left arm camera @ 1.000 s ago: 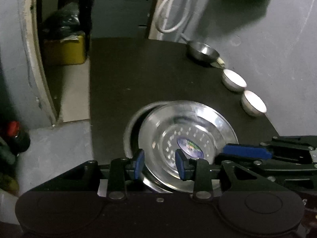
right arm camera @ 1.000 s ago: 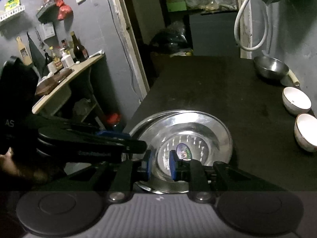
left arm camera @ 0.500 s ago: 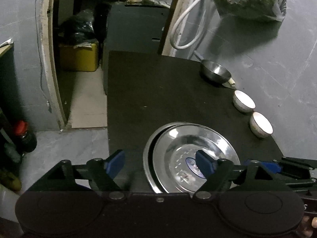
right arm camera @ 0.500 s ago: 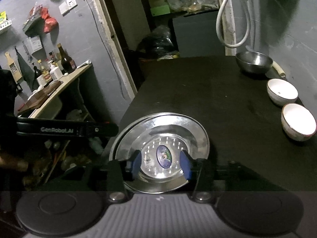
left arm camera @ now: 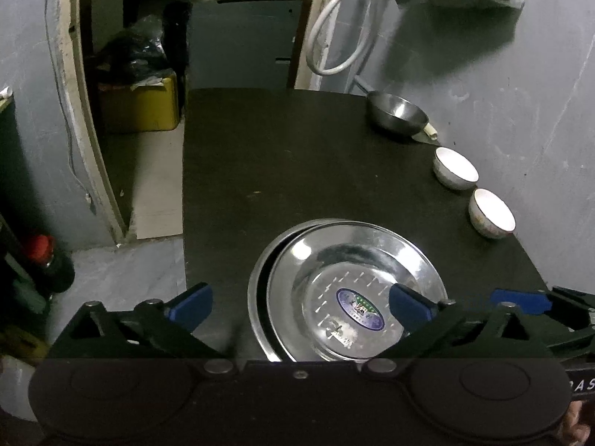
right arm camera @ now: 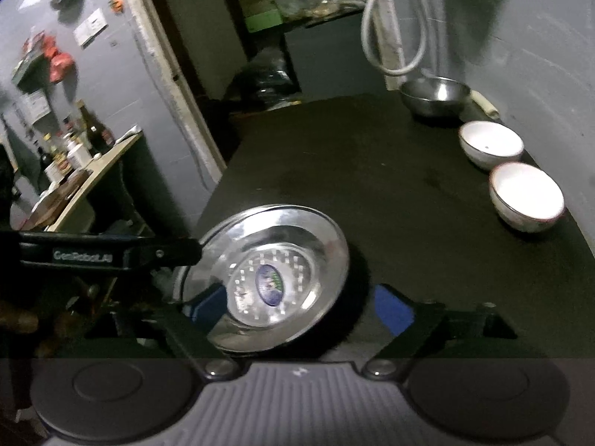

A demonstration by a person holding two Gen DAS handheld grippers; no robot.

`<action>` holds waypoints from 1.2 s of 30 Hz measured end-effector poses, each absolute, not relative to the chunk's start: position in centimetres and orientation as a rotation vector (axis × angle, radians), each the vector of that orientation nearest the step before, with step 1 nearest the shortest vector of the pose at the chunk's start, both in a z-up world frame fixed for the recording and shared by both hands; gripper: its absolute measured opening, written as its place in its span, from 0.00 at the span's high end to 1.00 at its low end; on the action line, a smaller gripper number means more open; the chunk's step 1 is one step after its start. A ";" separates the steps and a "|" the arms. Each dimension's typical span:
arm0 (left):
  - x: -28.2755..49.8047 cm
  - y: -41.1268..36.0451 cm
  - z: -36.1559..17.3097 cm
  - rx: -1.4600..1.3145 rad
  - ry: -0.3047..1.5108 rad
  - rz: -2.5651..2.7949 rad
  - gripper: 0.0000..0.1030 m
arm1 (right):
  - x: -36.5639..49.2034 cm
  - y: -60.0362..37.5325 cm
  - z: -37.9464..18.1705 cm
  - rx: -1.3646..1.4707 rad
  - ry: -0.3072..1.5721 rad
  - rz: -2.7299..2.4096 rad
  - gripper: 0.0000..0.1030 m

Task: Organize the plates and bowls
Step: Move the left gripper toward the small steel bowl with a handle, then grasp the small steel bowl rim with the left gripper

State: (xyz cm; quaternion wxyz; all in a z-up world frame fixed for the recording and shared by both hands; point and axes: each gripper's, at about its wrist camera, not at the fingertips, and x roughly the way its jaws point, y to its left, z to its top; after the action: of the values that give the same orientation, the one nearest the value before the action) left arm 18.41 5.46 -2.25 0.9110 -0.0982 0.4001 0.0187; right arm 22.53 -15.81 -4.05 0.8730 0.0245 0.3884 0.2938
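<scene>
Two steel plates are stacked on the black table [left arm camera: 279, 167]. The top plate [left arm camera: 357, 260], with an oval sticker, lies shifted right on the lower plate [left arm camera: 256, 290]. My left gripper [left arm camera: 299, 306] hovers at the stack's near rim. Its jaws are opening, with the blue pads far apart and the rim between them untouched. My right gripper [right arm camera: 300, 306] is also opening, its pads standing either side of the top plate [right arm camera: 275, 252] without pressing on it. A steel bowl [left arm camera: 396, 117] and two white bowls [left arm camera: 455, 169] [left arm camera: 492, 213] line the right wall.
The table's left edge [left arm camera: 184, 204] drops to the floor beside a doorway with a yellow box [left arm camera: 139, 106]. A red-capped bottle [left arm camera: 48, 260] stands on the floor. A shelf with bottles [right arm camera: 74, 152] is left of the table. A white hose [left arm camera: 334, 37] hangs on the wall.
Both grippers were shut on the top plate's near rim; both have spread wide and let it go. The plate now lies on the lower one, and both cameras have drawn back a little.
</scene>
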 end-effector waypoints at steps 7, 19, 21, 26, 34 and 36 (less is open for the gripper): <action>20.0 4.9 -2.4 -0.193 0.841 0.006 0.01 | 23.6 -18.4 -4.9 0.126 0.820 0.521 0.00; 24.1 4.3 -2.4 -0.188 0.829 -0.020 0.01 | 25.8 -20.4 -5.7 0.136 0.825 0.432 0.00; 25.4 4.4 -2.2 -0.174 0.823 -0.017 0.01 | 26.6 -20.8 -5.7 0.132 0.818 0.420 0.00; 29.8 4.7 -1.6 -0.216 0.801 -0.019 0.01 | 30.5 -21.5 -5.0 0.118 0.756 0.406 0.00; 39.5 3.7 -1.1 -0.233 0.724 -0.005 0.01 | 38.1 -21.7 -4.4 0.110 0.611 0.343 0.00; 41.7 3.6 -0.9 -0.227 0.732 0.009 0.01 | 40.0 -21.6 -4.4 0.117 0.596 0.334 0.00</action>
State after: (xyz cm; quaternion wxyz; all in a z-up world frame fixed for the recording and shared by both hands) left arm 41.75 3.63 -0.91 0.9274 -0.1109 0.3571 0.0046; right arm 40.03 -21.61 -4.38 0.9405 0.0574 0.2922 0.1636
